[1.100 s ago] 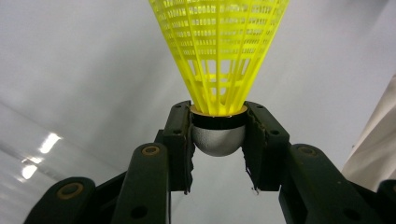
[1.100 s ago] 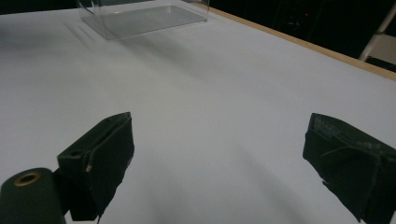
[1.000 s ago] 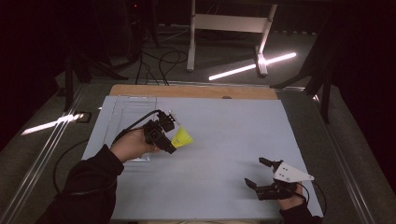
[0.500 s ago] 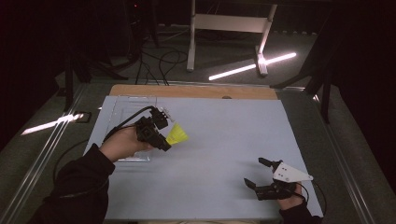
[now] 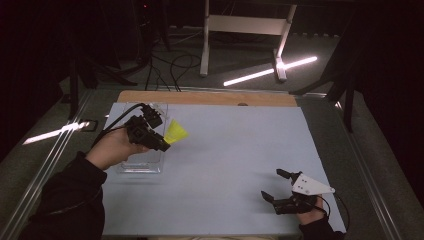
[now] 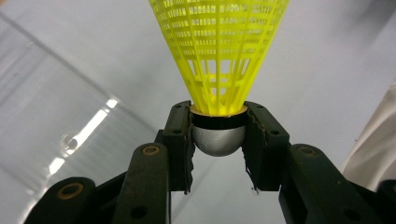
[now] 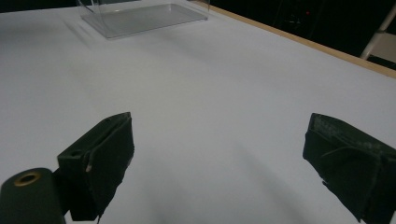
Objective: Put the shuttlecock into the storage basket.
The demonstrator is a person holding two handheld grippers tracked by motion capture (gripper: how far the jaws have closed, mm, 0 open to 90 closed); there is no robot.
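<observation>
- Left hand-held gripper (image 6: 218, 140) is clenched on a yellow shuttlecock (image 6: 219, 60) — both pads press the sides of its rounded grey cork base, with the black band just above the pads and the mesh skirt fanning away from the jaws.
- From the high view, that left hand-held gripper (image 5: 161, 144) is held off the table, and the shuttlecock (image 5: 175, 132) sticks out toward the right, just beside the right edge of a clear plastic box (image 5: 150, 167).
- Clear plastic box stands on the left part of the pale blue table (image 5: 235, 150), partly behind the left hand (image 5: 116, 148).
- Right hand-held gripper (image 5: 278, 186) sits low near the table's near right corner — released, its jaws spread wide with bare table between them, well apart from the shuttlecock.
</observation>
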